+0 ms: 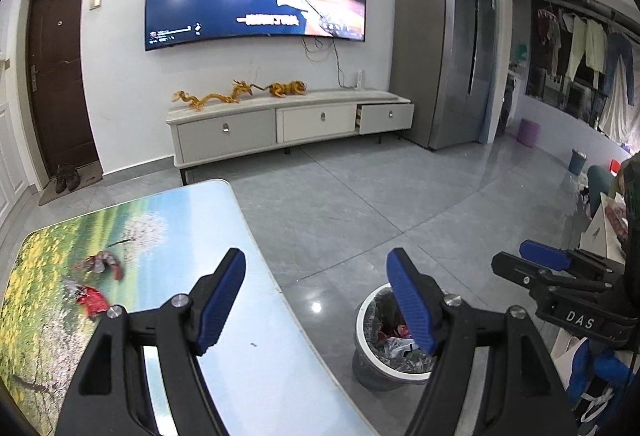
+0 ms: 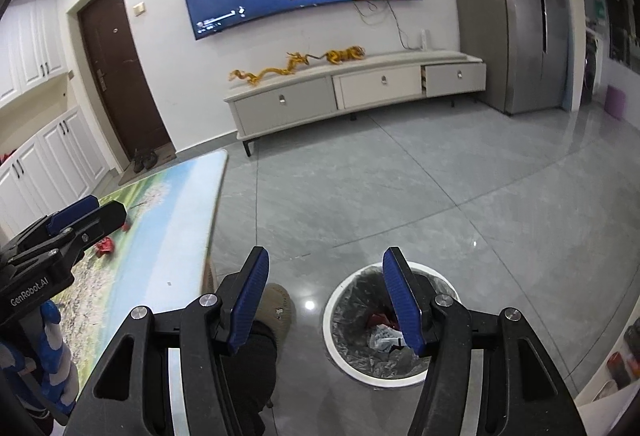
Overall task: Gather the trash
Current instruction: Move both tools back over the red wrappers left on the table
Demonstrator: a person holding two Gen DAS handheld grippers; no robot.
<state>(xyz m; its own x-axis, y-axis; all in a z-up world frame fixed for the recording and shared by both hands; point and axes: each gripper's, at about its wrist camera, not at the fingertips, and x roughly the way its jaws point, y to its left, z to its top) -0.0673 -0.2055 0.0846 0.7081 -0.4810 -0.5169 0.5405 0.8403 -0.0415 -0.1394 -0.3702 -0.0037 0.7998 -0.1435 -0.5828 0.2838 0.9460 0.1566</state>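
A landscape-printed table [image 1: 168,220] bearing red wrappers [image 1: 94,298] is seen beside a lined bin [image 2: 352,320] on grey tile; both the left gripper [image 1: 316,300] and the right gripper [image 2: 324,300] are held wide apart, nothing between the fingers.

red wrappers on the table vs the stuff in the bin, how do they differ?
1. Place: the red wrappers lie loose on the table; the bin trash sits inside the lined trash bin on the floor.
2. Colour: the wrappers are mostly red; the bin trash mixes red, white and dark bits.
3. Spread: the wrappers lie apart in two spots; the bin trash is heaped together.
Shared: crumpled packaging, neither held by a claw.
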